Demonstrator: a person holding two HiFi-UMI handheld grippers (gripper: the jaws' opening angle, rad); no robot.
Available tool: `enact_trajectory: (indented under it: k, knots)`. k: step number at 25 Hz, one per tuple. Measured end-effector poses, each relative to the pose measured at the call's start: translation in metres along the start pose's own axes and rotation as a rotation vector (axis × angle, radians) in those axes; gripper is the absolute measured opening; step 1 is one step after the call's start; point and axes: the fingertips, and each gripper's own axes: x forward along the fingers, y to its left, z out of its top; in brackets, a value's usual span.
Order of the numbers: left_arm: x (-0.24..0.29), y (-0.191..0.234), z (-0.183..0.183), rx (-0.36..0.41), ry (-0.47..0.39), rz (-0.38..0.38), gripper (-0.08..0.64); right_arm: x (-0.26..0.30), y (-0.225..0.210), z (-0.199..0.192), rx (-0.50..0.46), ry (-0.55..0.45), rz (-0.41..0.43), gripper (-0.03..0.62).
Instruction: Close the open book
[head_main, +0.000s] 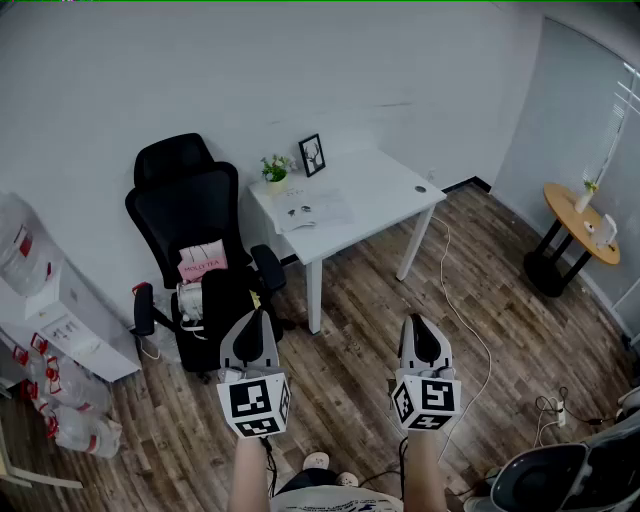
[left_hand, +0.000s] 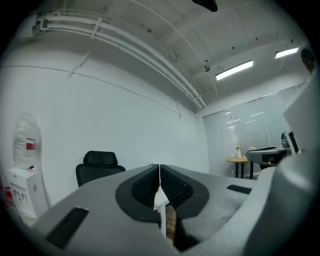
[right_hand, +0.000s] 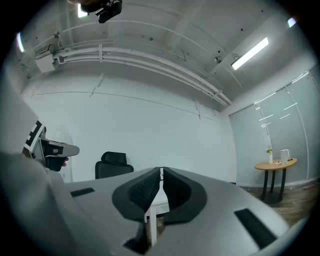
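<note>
Jaws pressed together on nothing, the left gripper (head_main: 258, 318) and right gripper (head_main: 421, 324) hover well apart from the open white-paged book (head_main: 311, 209) at the left end of the white rectangular desk (head_main: 390, 185), so approaching it likely comes first.

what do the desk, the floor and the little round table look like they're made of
Desk: white, smooth matt top and legs, probably painted or laminated board. Floor: brown planks with grain, wood or wood-look laminate. Round table: pale wood-toned top on a dark, likely metal, base.
</note>
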Motion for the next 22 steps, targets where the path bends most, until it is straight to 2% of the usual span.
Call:
enact_trajectory:
  k: [16,22]
  knots:
    - [0.062,0.035,-0.021,0.000,0.020,-0.008,0.025,0.063,0.000,-0.017,-0.007,0.004,-0.040,0.035]
    - [0.093,0.039,-0.030,-0.022,0.037,-0.013,0.025,0.094,-0.005,-0.028,-0.009,0.031,-0.036,0.035]
